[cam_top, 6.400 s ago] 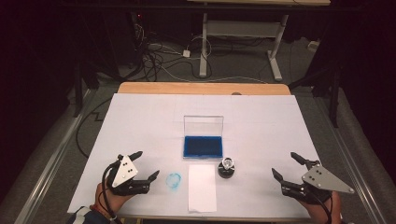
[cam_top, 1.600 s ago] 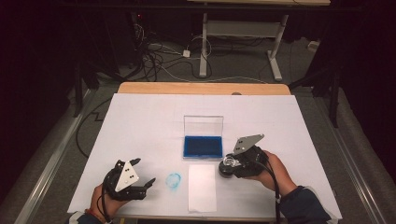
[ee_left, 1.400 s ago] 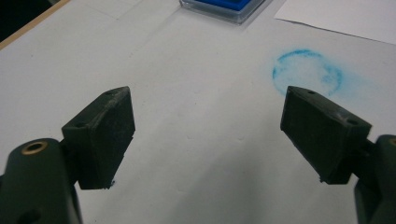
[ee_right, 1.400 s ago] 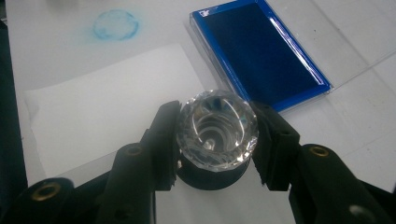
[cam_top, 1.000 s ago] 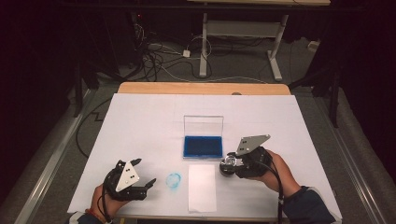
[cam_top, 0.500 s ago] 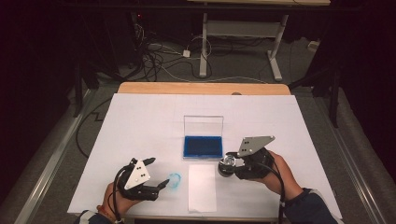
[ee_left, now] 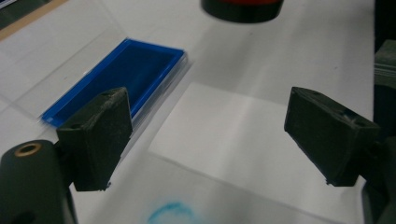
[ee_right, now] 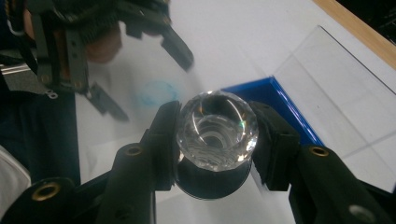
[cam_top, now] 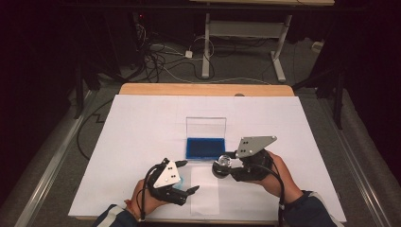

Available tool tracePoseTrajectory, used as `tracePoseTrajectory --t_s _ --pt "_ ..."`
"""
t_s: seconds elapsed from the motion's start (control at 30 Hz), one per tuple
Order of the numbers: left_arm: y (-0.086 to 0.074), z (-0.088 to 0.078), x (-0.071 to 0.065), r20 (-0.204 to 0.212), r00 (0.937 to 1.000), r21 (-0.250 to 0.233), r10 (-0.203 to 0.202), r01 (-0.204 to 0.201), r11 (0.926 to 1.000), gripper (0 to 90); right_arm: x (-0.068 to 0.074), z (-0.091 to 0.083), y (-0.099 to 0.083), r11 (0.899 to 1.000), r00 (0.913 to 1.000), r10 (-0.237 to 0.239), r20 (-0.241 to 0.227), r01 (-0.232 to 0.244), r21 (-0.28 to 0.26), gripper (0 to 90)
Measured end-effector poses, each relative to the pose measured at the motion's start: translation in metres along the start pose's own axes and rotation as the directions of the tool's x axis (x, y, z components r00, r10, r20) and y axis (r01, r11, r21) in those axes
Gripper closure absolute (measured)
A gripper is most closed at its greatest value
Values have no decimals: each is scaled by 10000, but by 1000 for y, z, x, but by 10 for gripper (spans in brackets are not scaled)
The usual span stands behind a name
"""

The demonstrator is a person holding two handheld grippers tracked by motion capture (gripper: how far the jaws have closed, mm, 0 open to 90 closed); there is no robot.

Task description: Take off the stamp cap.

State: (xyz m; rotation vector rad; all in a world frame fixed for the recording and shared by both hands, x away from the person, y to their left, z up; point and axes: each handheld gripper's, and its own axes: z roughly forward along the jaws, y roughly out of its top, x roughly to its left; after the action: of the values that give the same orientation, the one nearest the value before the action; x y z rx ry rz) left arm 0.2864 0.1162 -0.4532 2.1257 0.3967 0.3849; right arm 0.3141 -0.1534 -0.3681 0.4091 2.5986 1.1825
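Right claw (ee_right: 215,140) pinching glass-topped stamp (ee_right: 217,129), lifted beside blue ink pad (cam_top: 205,148).
Left claw (ee_left: 205,135) jaws just opening, spread, empty, low over paper slip (ee_left: 243,144) on white surface (cam_top: 142,123); dark room, floor cables (cam_top: 165,56).

A stamp (ee_right: 216,135) with a clear, faceted crystal-like knob on top and a round black base below is clamped between the two black jaws of the right gripper (cam_top: 226,162), which press on its sides. It is upright or nearly so, lifted off the white table cover. In the high view it sits just in front of the blue ink pad (cam_top: 205,148), at that pad's right front corner, and beside the far right corner of a white sheet of paper (cam_top: 205,189). The ink pad is a flat blue rectangle in a clear case, its transparent lid (cam_top: 205,126) standing open behind it
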Motion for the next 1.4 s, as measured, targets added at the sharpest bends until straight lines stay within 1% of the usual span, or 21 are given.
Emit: tracePoseTrajectory --t_s 0.1,0.13,0.17,0.2,0.27,0.3,0.43,0.47,0.5,0.57,0.6,0.73,0.8,0.9,0.97,1.1,1.17,1.23,1.27,1.33,1.4 --pt "8 10 -3 312 9995 -148 37 -32 9999 110 6 5 7 9998 9996 -160 -215 158 -114 567" --pt "13 15 -6 375 9992 -162 123 -117 9998 110 8 7 8 9997 9994 -184 -295 179 -165 567" --pt "14 17 -6 437 9990 -195 111 -102 9998 110 9 8 9 9996 9991 -208 -375 201 -192 567" --pt "14 17 -6 437 9990 -195 111 -102 9998 110 9 8 9 9996 9991 -208 -375 201 -192 567" --pt "16 21 -5 622 9980 -296 -75 94 9995 110 13 11 11 9994 9982 -283 -525 272 -225 567" --pt "17 24 -5 711 9974 -292 -142 163 9994 110 13 11 11 9994 9982 -283 -525 272 -225 567" --pt "18 30 -7 966 9952 -205 -139 159 9997 118 17 14 12 9993 9973 -298 -664 281 -266 567" --pt "18 31 -7 1040 9944 -212 -177 200 9996 139 18 14 12 9992 9971 -331 -692 313 -267 567" --pt "18 33 -7 1076 9939 -173 -249 269 9995 139 18 14 12 9992 9971 -331 -692 313 -267 567" --pt "17 34 -6 1110 9934 -187 -292 315 9993 143 19 15 12 9990 9967 -349 -733 329 -291 567" --pt "17 35 -4 1141 9926 -216 -403 431 9988 151 20 15 12 9990 9968 -368 -713 348 -292 567" --pt "17 36 -2 1082 9927 -195 -531 555 9983 164 19 16 12 9991 9968 -315 -739 293 -299 567" --pt "17 37 -1 1119 9922 -157 -547 568 9983 180 19 18 11 9991 9966 -320 -758 299 -291 567" --pt "16 37 1 1134 9919 -136 -578 597 9981 180 19 18 11 9991 9969 -316 -721 295 -306 567" --pt "16 37 0 1101 9925 -142 -539 558 9983 198 19 18 10 9990 9981 -352 -512 337 -305 566" --pt "16 39 0 1094 9930 42 -437 435 9990 221 19 19 9 9991 9974 -345 -630 328 -276 566" --pt "15 40 1 1163 9922 62 -458 454 9990 246 20 21 9 9991 9975 -313 -636 293 -319 566" --pt "15 41 2 1189 9920 39 -422 421 9991 247 20 21 9 9991 9974 -300 -650 279 -327 567" --pt "14 41 2 1231 9917 -21 -381 386 9993 283 20 21 9 9991 9976 -288 -625 268 -318 567" --pt "15 41 1 1243 9919 -31 -255 261 9997 295 20 22 8 9991 9976 -296 -625 277 -321 567" --pt "16 40 -1 1202 9927 -27 -101 105 9999 343 19 23 7 9992 9974 -317 -649 299 -280 567"
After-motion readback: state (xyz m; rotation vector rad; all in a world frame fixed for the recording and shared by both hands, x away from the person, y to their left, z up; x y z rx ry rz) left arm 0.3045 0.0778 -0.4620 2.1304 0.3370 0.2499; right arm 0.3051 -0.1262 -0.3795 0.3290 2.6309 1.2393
